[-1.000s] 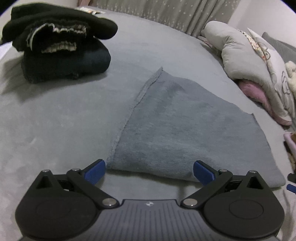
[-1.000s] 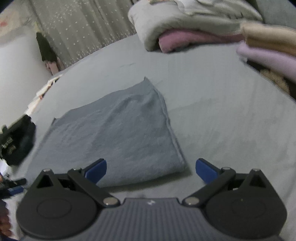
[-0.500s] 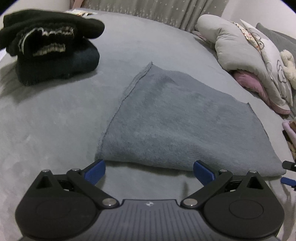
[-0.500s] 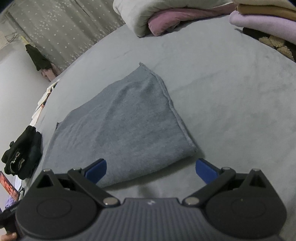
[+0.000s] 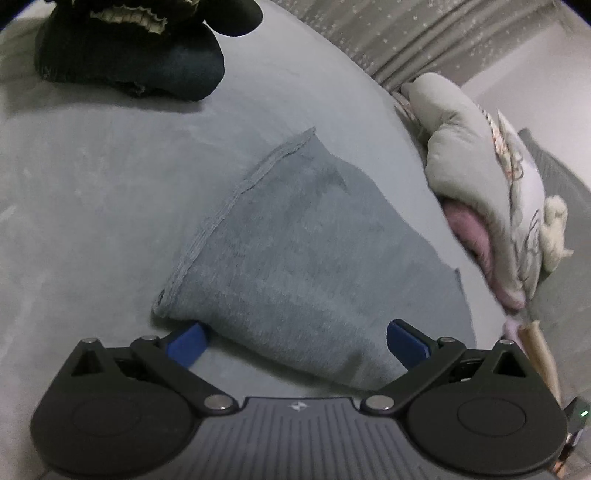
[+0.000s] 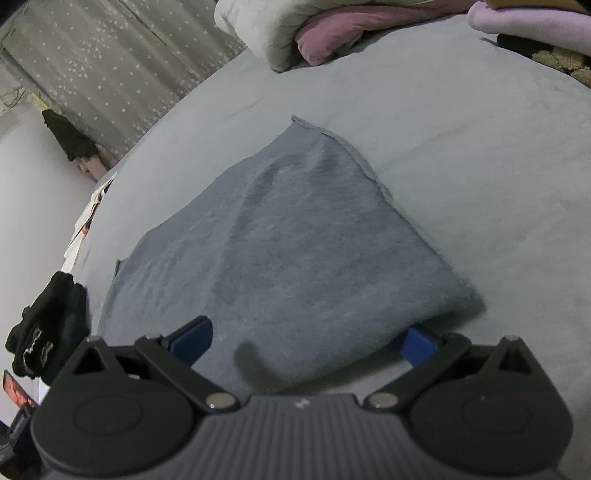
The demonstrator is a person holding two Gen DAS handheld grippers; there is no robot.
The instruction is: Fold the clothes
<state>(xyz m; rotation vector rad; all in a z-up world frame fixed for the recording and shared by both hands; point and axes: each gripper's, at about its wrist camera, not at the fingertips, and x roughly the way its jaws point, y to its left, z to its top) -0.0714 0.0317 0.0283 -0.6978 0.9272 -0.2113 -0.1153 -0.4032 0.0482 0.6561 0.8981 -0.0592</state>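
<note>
A grey folded cloth [image 5: 295, 243] lies flat on the grey bed [image 5: 92, 206]. My left gripper [image 5: 295, 341] is open and straddles the cloth's near left corner; its left pad [image 5: 186, 341] tucks under the folded edge and the right pad [image 5: 408, 341] rests over the cloth. In the right wrist view the same cloth [image 6: 295, 251] fills the middle. My right gripper [image 6: 303, 341] is open around the near right corner, left pad [image 6: 192, 338] on top of the cloth, right pad [image 6: 415, 343] half under the edge.
A stack of dark folded clothes [image 5: 129, 51] sits at the far left of the bed, also at the left edge in the right view [image 6: 48, 332]. Grey and pink bedding [image 5: 480, 192] lies at the right, with a lilac garment [image 6: 532, 22] beyond. Curtains [image 6: 110, 66] hang behind.
Both grippers have moved forward and down to the cloth's near edge; the pads that stood short of it now straddle its two near corners. Both stay open.
</note>
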